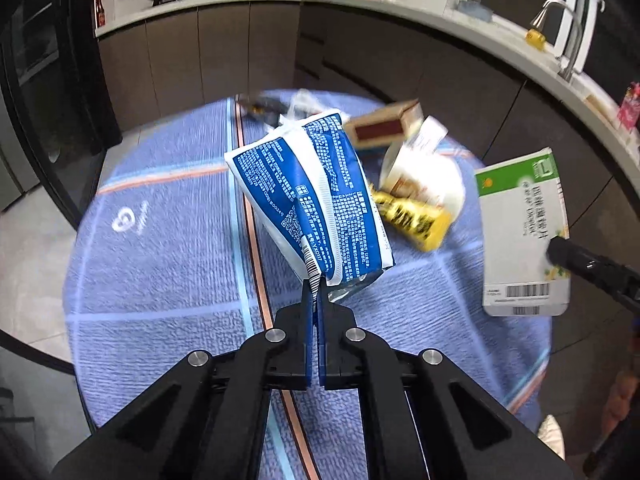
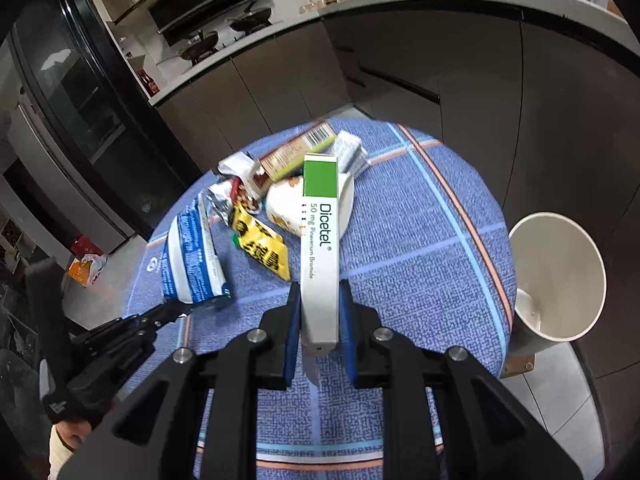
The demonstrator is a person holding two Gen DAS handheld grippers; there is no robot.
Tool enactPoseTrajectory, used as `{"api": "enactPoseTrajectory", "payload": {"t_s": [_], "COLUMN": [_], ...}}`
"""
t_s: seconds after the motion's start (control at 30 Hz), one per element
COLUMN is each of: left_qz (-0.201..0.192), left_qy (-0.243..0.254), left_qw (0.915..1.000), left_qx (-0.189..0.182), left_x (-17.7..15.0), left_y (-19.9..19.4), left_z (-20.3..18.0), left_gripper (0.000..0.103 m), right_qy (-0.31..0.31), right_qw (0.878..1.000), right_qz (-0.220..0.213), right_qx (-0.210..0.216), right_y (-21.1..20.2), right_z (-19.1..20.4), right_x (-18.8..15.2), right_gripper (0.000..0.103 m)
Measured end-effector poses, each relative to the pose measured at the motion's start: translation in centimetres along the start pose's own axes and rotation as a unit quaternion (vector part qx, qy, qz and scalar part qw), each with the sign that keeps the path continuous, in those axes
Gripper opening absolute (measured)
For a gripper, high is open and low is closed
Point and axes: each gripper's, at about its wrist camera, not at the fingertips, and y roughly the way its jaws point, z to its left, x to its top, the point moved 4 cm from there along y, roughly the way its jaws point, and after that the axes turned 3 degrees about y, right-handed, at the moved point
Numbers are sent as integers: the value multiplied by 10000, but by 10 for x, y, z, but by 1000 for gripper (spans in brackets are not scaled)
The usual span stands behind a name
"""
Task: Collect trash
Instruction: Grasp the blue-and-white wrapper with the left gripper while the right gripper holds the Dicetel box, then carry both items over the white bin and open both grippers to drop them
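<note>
My left gripper (image 1: 315, 286) is shut on the edge of a blue and white wrapper (image 1: 308, 196) and holds it above the round table. It also shows in the right wrist view (image 2: 192, 260). My right gripper (image 2: 320, 292) is shut on a white and green medicine box (image 2: 320, 240) and holds it above the table. The box also shows in the left wrist view (image 1: 524, 236). On the table lie a yellow packet (image 1: 416, 216), a white paper cup (image 2: 288, 208) on its side, a brown carton (image 1: 388, 126) and crumpled wrappers (image 2: 236, 184).
The table has a blue checked cloth (image 2: 420, 240). A white bin (image 2: 556, 276) stands at the table's right edge. Dark kitchen cabinets (image 1: 240, 48) and a counter curve behind. A tall dark fridge (image 2: 80, 120) is at the left. An orange bag (image 2: 84, 268) lies on the floor.
</note>
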Motion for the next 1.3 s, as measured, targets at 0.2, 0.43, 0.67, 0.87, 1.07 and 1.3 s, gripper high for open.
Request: {"api": "enactPoseTrajectory", "payload": {"t_s": [0.2,0.43,0.67,0.87,1.07,1.3], "left_qz": [-468,-833,-680,-133,516,1065], "left_qy": [124,516,1037,1478,1890,2251], "left_qw": [9983,9901,9777,9651,9539,9434], "left_qx": [-330,-1002,-1698,-2160,-2274,-2190], "left_x": [21,49,70,60,49,35], "left_y": [-45,-73,-52,-7,59,119], "left_z": [-16,-71,-162,-237,-297,-342], "left_gripper": [1,1,1,1,1,1], "right_qy": [-19,162,673,1279,1746,2094], "right_qw": [9990,9944,9849,9766,9715,9675], "right_qz": [-448,-1021,-1347,-1229,-919,-589], "right_qx": [40,-218,-852,-1220,-1316,-1293], "right_y": [-37,-86,-119,-114,-82,-37], "right_z": [-1,-29,-107,-184,-239,-279], "right_x": [14,29,30,14,-6,-18], "right_gripper": [19,19,19,19,19,19]}}
